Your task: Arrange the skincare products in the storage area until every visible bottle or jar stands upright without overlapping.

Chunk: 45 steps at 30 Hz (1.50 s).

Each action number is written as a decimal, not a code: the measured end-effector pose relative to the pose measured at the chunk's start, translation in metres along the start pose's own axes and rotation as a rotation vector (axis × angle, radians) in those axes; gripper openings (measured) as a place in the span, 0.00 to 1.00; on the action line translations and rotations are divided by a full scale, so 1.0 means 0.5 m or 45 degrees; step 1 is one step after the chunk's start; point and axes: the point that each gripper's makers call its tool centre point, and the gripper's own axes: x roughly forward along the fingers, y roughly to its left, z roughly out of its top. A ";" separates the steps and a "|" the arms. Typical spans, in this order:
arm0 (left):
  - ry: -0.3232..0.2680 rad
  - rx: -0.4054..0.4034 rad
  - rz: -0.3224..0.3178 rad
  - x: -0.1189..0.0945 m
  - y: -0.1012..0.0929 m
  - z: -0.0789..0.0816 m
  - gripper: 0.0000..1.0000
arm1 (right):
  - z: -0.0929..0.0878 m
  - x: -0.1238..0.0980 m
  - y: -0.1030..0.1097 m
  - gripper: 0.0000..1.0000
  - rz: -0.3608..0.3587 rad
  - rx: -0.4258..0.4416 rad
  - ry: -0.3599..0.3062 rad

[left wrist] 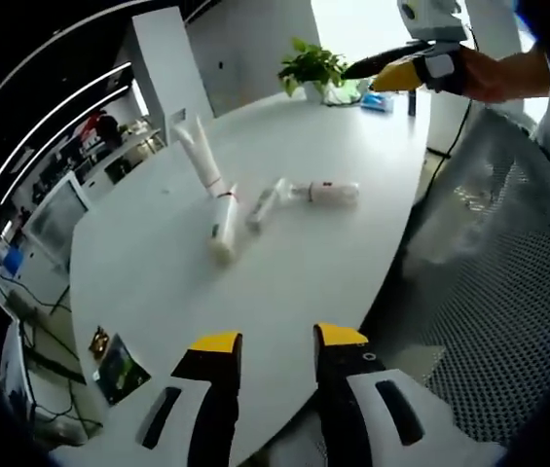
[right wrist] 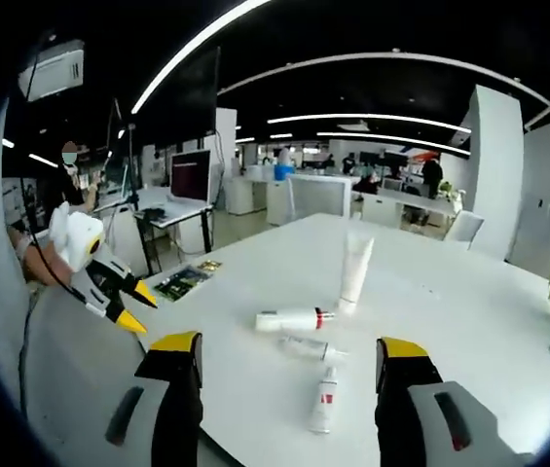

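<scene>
The left tool (left wrist: 277, 342) hangs with its yellow-tipped jaws apart and nothing between them, over the near edge of a white oval worktop (left wrist: 167, 282). The right tool (right wrist: 289, 348) is likewise spread wide and empty, looking across the same worktop from the opposite side. Each tool also appears in the other's view: the right tool held high at the far end of the worktop by a hand (left wrist: 494, 73), the left tool low beside the edge.

Near the middle of the worktop sit four white skincare items close together. A tall tube (right wrist: 356, 268) stands upright on its cap. A bottle with a red band (right wrist: 294, 319) lies on its side just beside the tube's foot. A slim clear-looking bottle (right wrist: 310, 347), hard to make out, lies next to it. A small tube with a red label (right wrist: 324, 399) lies flat nearest the right tool.

These look light and smooth, likely to roll or slip; the tubes will squash if pinched hard. A gentle hold across the middle of each body, away from cap and band, seems safest.

A potted plant (left wrist: 311, 66) stands at the worktop's far end, and a printed card (right wrist: 183, 280) lies near its edge
</scene>
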 end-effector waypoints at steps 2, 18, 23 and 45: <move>0.003 0.010 0.004 -0.002 0.003 0.005 0.26 | -0.011 -0.004 -0.002 0.66 -0.035 -0.007 0.013; 0.067 0.095 -0.101 0.123 0.088 0.088 0.50 | -0.003 0.000 -0.024 0.49 -0.215 -0.130 -0.010; 0.009 -0.048 -0.175 0.179 0.116 0.148 0.44 | 0.008 -0.002 -0.027 0.45 -0.222 -0.158 -0.037; 0.241 -0.088 -0.309 0.425 0.179 0.183 0.36 | -0.003 -0.016 -0.051 0.43 -0.318 -0.210 -0.006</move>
